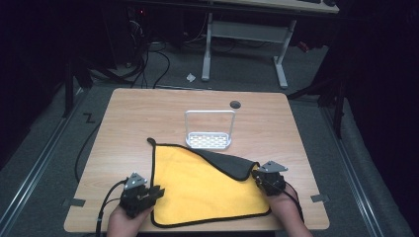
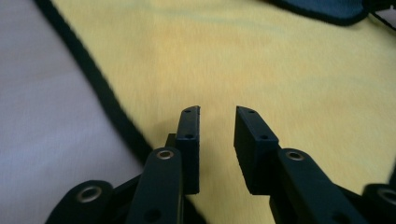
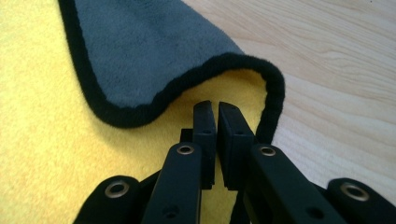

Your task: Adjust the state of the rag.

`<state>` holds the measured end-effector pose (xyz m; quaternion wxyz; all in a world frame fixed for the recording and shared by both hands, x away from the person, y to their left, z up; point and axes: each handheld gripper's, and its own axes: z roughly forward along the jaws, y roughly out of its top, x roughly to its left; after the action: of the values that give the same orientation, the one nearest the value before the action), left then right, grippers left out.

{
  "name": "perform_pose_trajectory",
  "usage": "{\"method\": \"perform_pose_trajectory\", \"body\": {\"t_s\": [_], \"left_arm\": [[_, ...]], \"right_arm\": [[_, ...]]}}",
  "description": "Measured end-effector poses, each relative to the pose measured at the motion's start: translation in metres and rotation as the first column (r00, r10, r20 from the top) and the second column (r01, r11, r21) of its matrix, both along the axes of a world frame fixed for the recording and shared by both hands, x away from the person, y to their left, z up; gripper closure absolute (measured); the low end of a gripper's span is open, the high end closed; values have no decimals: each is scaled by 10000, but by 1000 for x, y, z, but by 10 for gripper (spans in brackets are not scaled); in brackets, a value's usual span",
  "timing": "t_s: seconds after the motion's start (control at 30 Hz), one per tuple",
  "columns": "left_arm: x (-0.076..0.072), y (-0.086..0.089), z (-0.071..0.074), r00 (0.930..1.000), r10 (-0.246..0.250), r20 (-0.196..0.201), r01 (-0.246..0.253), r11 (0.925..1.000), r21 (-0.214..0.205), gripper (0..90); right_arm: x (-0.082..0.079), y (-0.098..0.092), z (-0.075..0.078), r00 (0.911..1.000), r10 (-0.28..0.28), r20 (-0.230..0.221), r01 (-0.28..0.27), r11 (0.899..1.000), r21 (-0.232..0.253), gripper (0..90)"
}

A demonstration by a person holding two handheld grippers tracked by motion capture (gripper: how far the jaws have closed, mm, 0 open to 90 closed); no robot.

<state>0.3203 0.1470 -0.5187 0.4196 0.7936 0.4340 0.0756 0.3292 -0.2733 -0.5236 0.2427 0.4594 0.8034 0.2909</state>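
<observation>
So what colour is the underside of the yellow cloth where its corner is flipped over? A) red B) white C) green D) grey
D: the folded-over flap of the yellow cloth shows a grey underside with a black trim, seen in the right gripper view and the high view.

Non-task stuff I see from the high view: wooden table (image 1: 148, 106), light grain, rounded corners, with a dark round grommet hole (image 1: 235, 104) near its far edge. White wire rack (image 1: 209, 129) stands upright mid-table, perforated base, tall loop handle, just in front of the hole. Two grey tape patches (image 1: 74, 202) on the near corners, left and right edges. Beyond the table, grey carpeted floor (image 1: 168, 74) with black cables (image 1: 148, 59) trailing at left. A white desk frame (image 1: 244, 34) stands farther back. Small white scrap (image 1: 190, 77) lies on the floor near it.
</observation>
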Motion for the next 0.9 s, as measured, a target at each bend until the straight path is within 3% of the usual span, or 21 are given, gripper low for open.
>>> {"method": "perform_pose_trajectory", "body": {"t_s": [0.1, 0.2, 0.33, 0.47, 0.53, 0.6, 0.63, 0.7, 0.77, 0.83, 0.9], "left_arm": [[19, -14, -7, 9994, -334, -113, 340, 9977, 591, 693], [17, -17, -9, 9979, -622, 179, 603, 9937, 949, 709], [1, -10, -10, 9968, -779, 193, 760, 9935, 851, 736], [-9, -4, -9, 9968, -790, -104, 795, 9952, 566, 744], [-10, -5, -8, 9968, -792, -43, 793, 9943, 710, 754], [-7, -5, -7, 9969, -725, 317, 706, 9958, 592, 750], [-4, -5, -6, 9969, -639, 457, 615, 9967, 529, 736], [0, -4, -7, 9979, -472, 450, 450, 9978, 481, 712], [1, -5, -8, 9978, -431, 510, 403, 9977, 551, 702], [1, -7, -11, 9975, -513, 495, 469, 9951, 866, 688], [-2, -7, -13, 9964, -503, 682, 444, 9954, 846, 678]], "right_arm": [[-10, -3, -1, 10000, -31, 21, 31, 9999, 138, 867], [-22, -5, -1, 10000, -94, 8, 94, 9997, 210, 867], [-38, -7, 0, 9999, -73, -73, 75, 9995, 307, 867], [-51, -6, 0, 9999, 52, -103, -49, 9996, 261, 867], [-55, -4, 1, 9999, 58, -106, -56, 9998, 184, 867], [-59, -2, 6, 9997, 139, 200, -144, 9995, 267, 868], [-63, -1, 12, 9988, 192, 447, -216, 9983, 541, 869], [-67, 5, 20, 9959, 478, 771, -553, 9936, 984, 868], [-67, 15, 22, 9928, 866, 828, -945, 9908, 974, 860], [-64, 27, 19, 9902, 1212, 696, -1278, 9868, 995, 778], [-57, 37, 14, 9879, 1478, 479, -1517, 9843, 898, 683]]}}
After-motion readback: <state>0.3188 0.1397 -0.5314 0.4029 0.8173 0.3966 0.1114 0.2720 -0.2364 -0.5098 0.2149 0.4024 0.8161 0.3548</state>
